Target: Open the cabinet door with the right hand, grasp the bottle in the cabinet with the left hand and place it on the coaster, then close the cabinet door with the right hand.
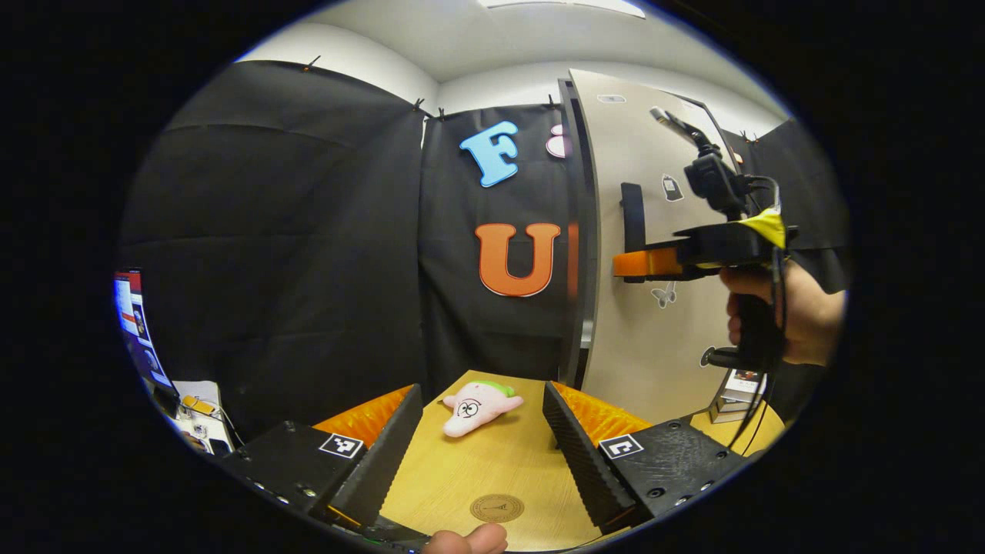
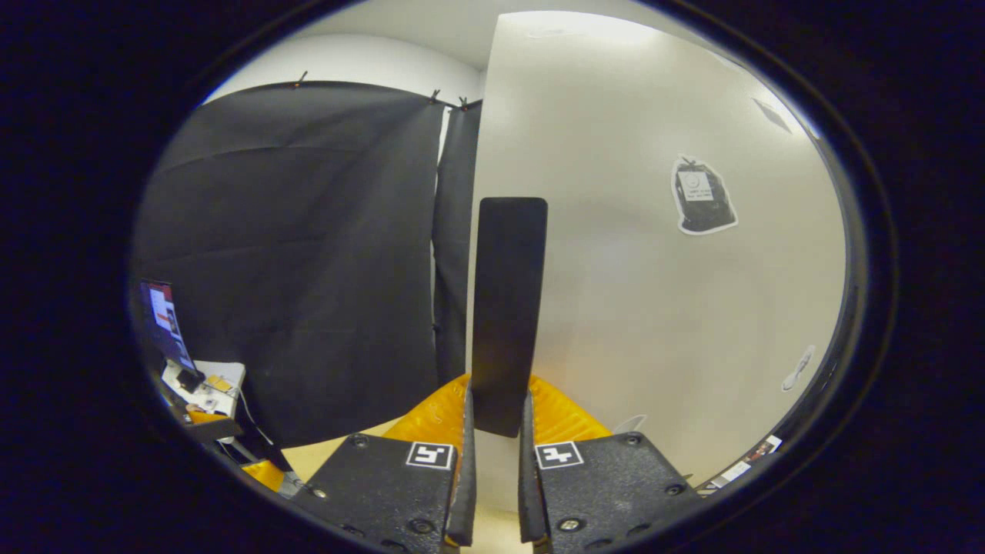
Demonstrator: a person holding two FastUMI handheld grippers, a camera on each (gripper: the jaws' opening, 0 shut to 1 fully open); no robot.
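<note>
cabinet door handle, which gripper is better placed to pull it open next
Right. In the right gripper view its fingers sit on both sides of the black handle on the cabinet door. The left gripper hangs open over the table near the coaster.

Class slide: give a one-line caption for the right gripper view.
Right gripper shut on the handle of the cabinet door.
</note>
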